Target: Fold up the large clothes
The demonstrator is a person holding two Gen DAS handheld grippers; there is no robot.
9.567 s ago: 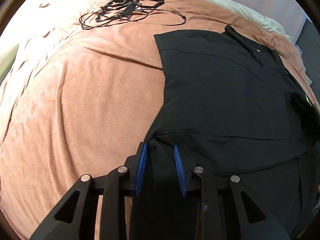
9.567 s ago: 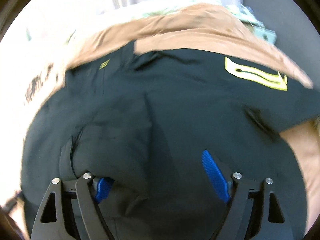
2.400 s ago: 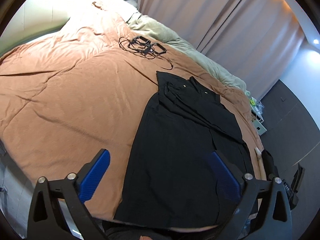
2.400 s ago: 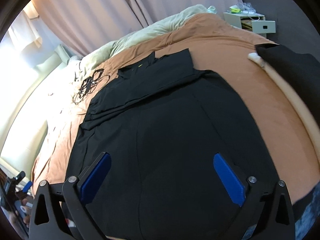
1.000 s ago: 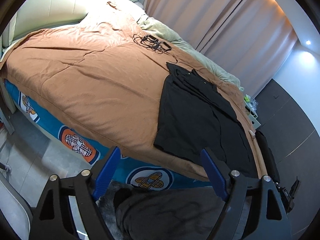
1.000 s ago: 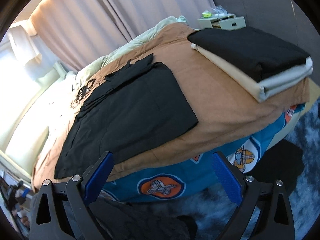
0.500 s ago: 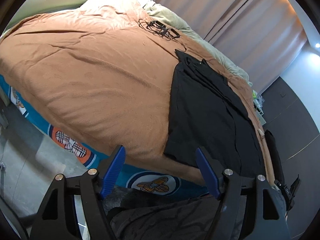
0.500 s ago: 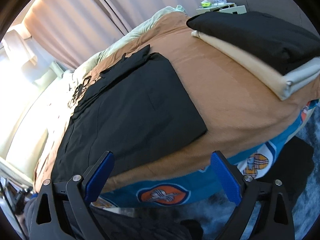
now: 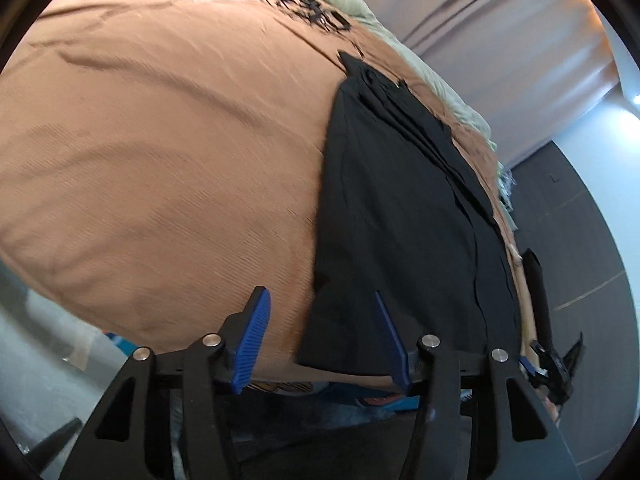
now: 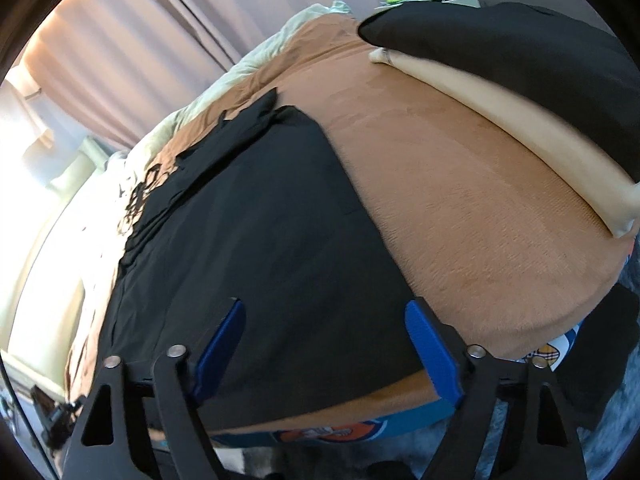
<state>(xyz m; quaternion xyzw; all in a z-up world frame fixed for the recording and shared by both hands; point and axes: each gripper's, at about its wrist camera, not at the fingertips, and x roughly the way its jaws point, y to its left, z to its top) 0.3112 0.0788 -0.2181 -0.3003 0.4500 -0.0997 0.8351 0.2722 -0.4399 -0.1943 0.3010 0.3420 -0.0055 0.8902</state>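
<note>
Hand-held grippers, left (image 9: 322,336) and right (image 10: 328,346), gape empty above black garment (image 10: 260,240).

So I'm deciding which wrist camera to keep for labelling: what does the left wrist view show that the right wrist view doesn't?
Only the left wrist view shows the wide bare stretch of brown bedspread left of the garment and the open left claw, poised at the garment's near left corner.

Only the right wrist view shows the folded stack, black on cream, clearly, plus the open right claw at the near right corner.

Both show the black garment lying flat, the curtains and the tangle of black cables.
</note>
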